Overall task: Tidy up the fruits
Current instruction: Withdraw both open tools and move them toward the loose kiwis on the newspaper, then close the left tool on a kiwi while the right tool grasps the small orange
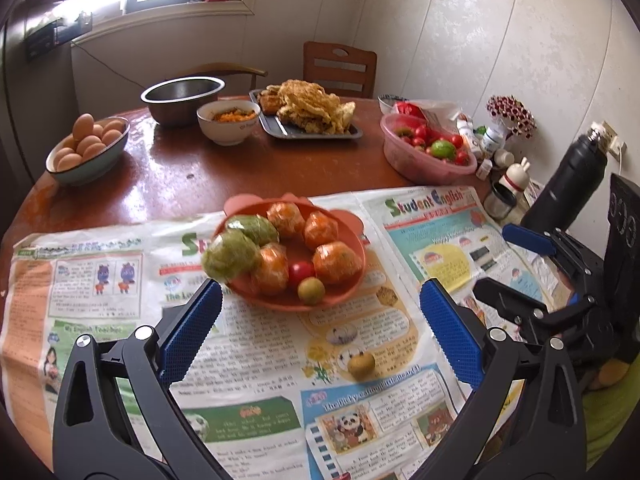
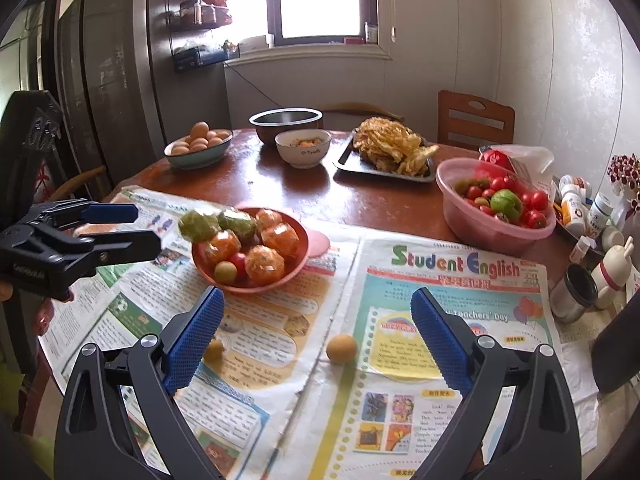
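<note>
Two small yellow-brown fruits lay loose on the newspaper (image 2: pixel 400 360) that covered the near half of the desk (image 2: pixel 380 204), both short of the orange bowl (image 2: pixel 296 236) already heaped with wrapped oranges, green fruit and a cherry tomato. The right gripper (image 2: pixel 316 332) hung low over the paper with its blue pads wide apart and nothing between them. One loose fruit (image 2: pixel 341 348) sat almost dead ahead of it, just inside the span of the pads; being round, it offered no long axis to line up on. The second loose fruit (image 2: pixel 213 350) lay partly hidden behind that gripper's left pad. The left gripper (image 1: pixel 320 320) was likewise spread open and empty, with a loose fruit (image 1: pixel 361 365) just in front of it, slightly right of centre. I judged the right gripper nearer to a clean grasp, and the bowl waited farther off to the left of it.
</note>
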Motion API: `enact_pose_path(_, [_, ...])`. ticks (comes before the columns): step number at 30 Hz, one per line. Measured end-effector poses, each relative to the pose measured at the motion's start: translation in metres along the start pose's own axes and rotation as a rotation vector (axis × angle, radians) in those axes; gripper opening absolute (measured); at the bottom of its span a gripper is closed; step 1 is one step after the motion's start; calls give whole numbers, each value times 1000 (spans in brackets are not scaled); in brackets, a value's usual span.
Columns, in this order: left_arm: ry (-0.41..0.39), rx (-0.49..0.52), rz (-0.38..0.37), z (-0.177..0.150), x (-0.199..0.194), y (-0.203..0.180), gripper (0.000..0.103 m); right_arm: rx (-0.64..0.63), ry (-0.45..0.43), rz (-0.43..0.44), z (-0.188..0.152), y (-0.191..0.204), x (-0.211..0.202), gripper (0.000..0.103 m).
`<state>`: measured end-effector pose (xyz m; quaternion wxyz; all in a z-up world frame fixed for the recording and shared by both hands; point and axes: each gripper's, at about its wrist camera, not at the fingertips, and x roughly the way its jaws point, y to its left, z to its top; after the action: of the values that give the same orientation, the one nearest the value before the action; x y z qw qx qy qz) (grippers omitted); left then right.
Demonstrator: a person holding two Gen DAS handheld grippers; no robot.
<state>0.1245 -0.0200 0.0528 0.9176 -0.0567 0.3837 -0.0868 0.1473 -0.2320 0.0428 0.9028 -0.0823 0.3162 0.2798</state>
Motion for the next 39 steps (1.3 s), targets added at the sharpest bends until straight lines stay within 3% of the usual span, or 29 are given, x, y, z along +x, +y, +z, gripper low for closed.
enact_pose_path(13, [90,19,38,-47,29,-15,93,3,81,-5,-29,-10,22,94])
enact_pose_path(25, [123,41,46,-60,43,-25,93,0,117,-5,-39,-15,37,93])
enact_pose_path(27, [131,44,43,-60,47,-27,89,6,122,-5,-40,-18,40,92])
enact_pose_path(29, [135,46,33,-60,49,-28,84,4,138,-9,-41,-20,45,82])
enact_pose_path(33, [149,46,20,-60,55,-30,72,-1,159,0,-43,-21,56,74])
enact_pose_path(35, [160,45,2,-61,57,-30,64,-4,170,10,-43,-20,60,61])
enact_pose_path(39, [173,50,-15,-61,60,-31,56,-11,187,29,-45,-19,69,44])
